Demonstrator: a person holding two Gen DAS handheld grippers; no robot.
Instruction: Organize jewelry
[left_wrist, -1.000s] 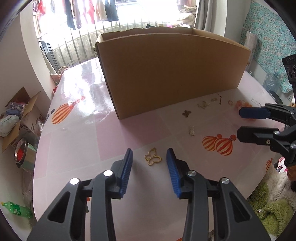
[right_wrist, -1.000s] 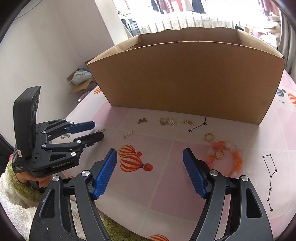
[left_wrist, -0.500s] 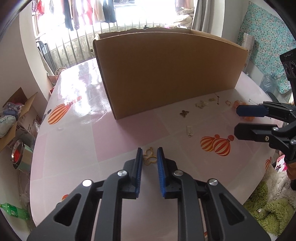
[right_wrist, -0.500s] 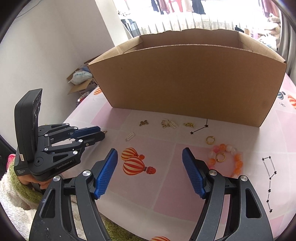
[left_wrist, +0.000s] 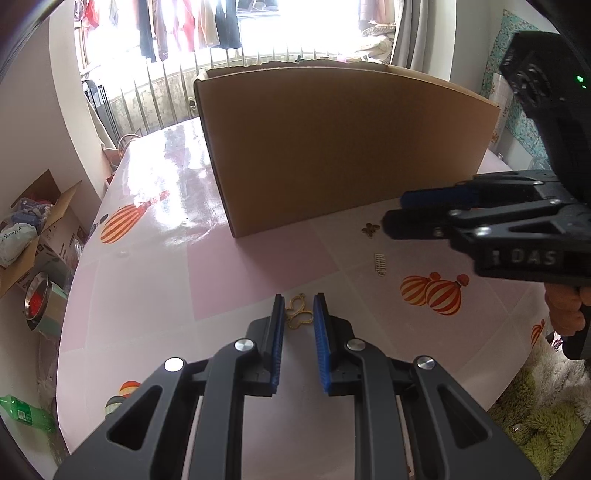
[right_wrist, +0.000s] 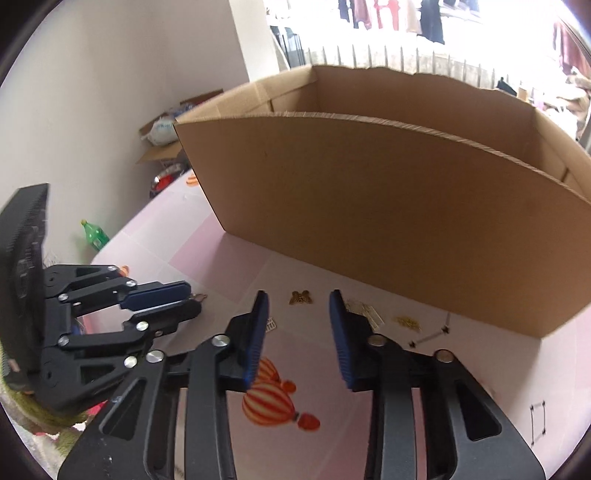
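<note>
A gold butterfly pendant (left_wrist: 299, 313) lies on the pink tablecloth between the blue pads of my left gripper (left_wrist: 299, 307), which is shut on it. From the right wrist view, the left gripper (right_wrist: 194, 300) sits low at the left with a bit of the gold pendant (right_wrist: 200, 296) showing at its tips. My right gripper (right_wrist: 298, 307) is closing, its pads still apart. A small bronze butterfly charm (right_wrist: 301, 297) lies just beyond its tips, untouched. In the left wrist view the right gripper (left_wrist: 393, 212) hovers beside that bronze butterfly charm (left_wrist: 370, 229). A tall cardboard box (left_wrist: 332, 147) stands behind.
A ladder-shaped silver earring (left_wrist: 380, 264) lies mid-table, and more gold bits (right_wrist: 408, 322) lie near the cardboard box (right_wrist: 369, 221). On the floor at the left are a green bottle (left_wrist: 26, 410), a metal bowl (left_wrist: 37, 304) and a carton of clutter (left_wrist: 33, 236). A green shaggy rug (left_wrist: 535, 406) lies off the right edge.
The left gripper's jaws closed from wide onto the gold pendant. The right gripper moved left from the bead bracelet area to the bronze butterfly, and its jaws narrowed.
</note>
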